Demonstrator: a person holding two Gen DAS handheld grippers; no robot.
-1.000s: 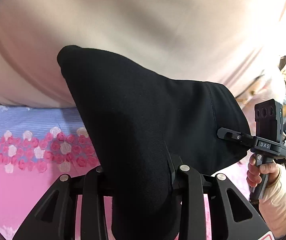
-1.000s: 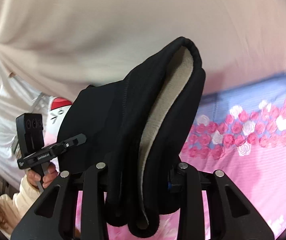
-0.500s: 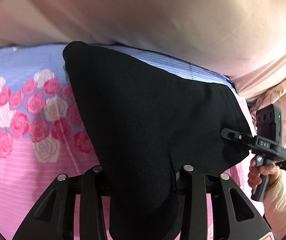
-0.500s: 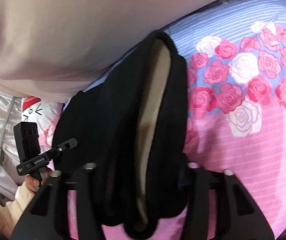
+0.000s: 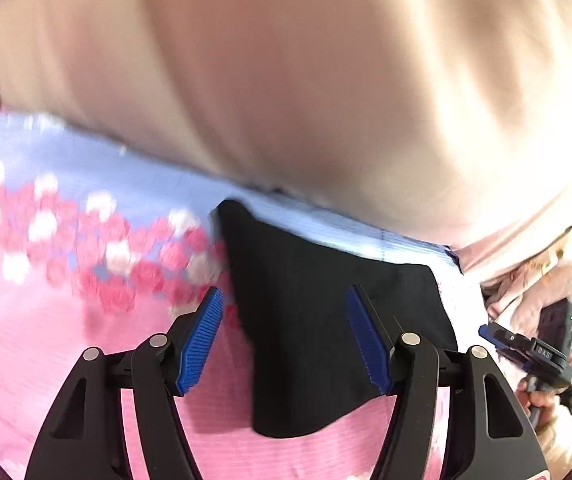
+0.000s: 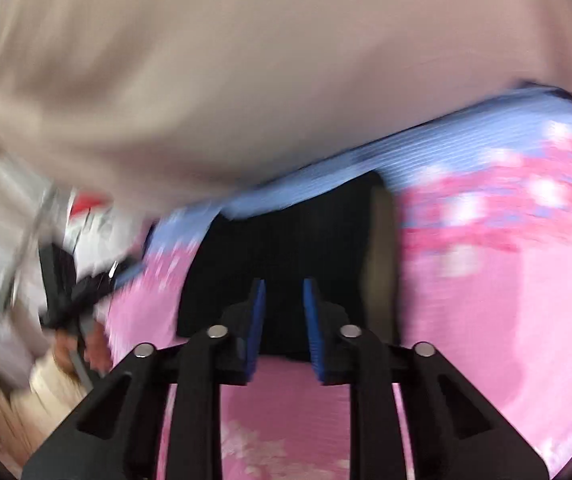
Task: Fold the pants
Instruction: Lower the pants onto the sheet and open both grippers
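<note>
Pink rose-print sheet (image 5: 45, 340) covers the bed, a beige cloth (image 5: 306, 80) bunched at its far side. Black pants (image 5: 326, 320) lie folded on the sheet. Left gripper (image 5: 286, 344) is opening, pants between its pads, untouched. Right gripper (image 6: 283, 328) is closing, its narrow gap empty, pants just beyond.

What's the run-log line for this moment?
pants: folded, lying on bedsheet | left tool: opening, released | right tool: closing, empty | phase: fold laid down
</note>
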